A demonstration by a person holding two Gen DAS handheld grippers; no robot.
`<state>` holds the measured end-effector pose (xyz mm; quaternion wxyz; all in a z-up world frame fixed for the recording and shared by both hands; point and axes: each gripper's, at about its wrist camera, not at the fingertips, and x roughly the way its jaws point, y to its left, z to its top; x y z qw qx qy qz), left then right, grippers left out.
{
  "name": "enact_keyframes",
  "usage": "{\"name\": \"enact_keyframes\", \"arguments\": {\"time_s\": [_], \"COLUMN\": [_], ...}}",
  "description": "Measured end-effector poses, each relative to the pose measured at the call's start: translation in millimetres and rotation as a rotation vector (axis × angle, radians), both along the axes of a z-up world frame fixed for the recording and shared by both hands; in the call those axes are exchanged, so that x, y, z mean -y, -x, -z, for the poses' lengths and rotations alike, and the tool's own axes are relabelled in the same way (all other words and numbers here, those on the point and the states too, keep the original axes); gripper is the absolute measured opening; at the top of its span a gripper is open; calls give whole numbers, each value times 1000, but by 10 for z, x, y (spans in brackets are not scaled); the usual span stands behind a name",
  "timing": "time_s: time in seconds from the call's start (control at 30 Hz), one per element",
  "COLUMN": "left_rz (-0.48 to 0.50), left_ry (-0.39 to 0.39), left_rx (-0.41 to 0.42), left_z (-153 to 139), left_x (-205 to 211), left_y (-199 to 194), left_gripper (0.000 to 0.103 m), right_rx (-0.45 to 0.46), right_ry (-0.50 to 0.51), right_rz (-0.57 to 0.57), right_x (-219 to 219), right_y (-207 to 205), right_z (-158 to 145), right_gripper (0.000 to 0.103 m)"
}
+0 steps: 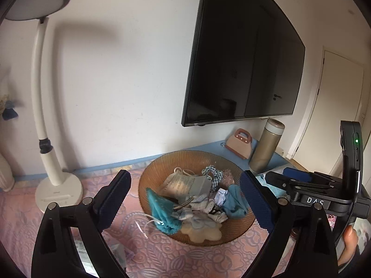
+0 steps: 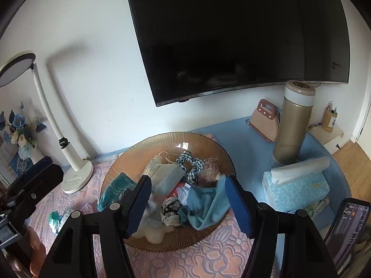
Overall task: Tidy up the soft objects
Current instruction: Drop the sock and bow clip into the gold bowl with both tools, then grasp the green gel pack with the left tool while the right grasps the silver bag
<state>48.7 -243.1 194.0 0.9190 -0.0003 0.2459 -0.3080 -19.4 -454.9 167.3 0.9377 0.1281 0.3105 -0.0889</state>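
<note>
An amber ribbed glass bowl point(image 1: 162, 162) point(image 2: 139, 146) sits on a pink patterned cloth. It holds a heap of soft things: a teal knitted piece point(image 1: 160, 210) point(image 2: 113, 190), a face mask point(image 1: 183, 183) point(image 2: 164, 176), a checked scrunchie point(image 1: 212, 172) point(image 2: 191, 164), a blue cloth point(image 1: 234, 202) point(image 2: 206, 203) and a cream plush point(image 1: 204, 231). My left gripper point(image 1: 185, 203) is open and empty, in front of the bowl. My right gripper point(image 2: 187, 206) is open and empty, its fingers either side of the blue cloth.
A white desk lamp point(image 1: 58, 180) point(image 2: 74, 173) stands left of the bowl. A gold flask point(image 1: 266, 146) point(image 2: 292, 125), a pink bag-shaped thing point(image 1: 238, 143) point(image 2: 264, 120) and a tissue box point(image 2: 296, 185) stand to the right. A wall TV point(image 1: 243, 53) hangs behind.
</note>
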Motion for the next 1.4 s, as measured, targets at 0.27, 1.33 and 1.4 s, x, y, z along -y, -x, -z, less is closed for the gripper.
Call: {"name": "enact_keyframes", "arguments": {"time_s": [0.27,1.33,1.4], "left_rz": [-117,-444,-450], "left_ry": [72,-8,-5], "left_rx": [40,-396,-416], "left_z": [-407,1692,1723], "left_x": [-1053,-2851,-2870], "left_y": [405,450,414], "left_gripper": [95,101,101], "right_rx": [47,-126,-125], "right_ry": [73,200,198], "right_rz": [-98,-417,-417], "right_x": [-538,-2516,-2512], "right_y": [424,204,208], "right_z": [-189,1332,1333], "right_gripper": [65,92,92]}}
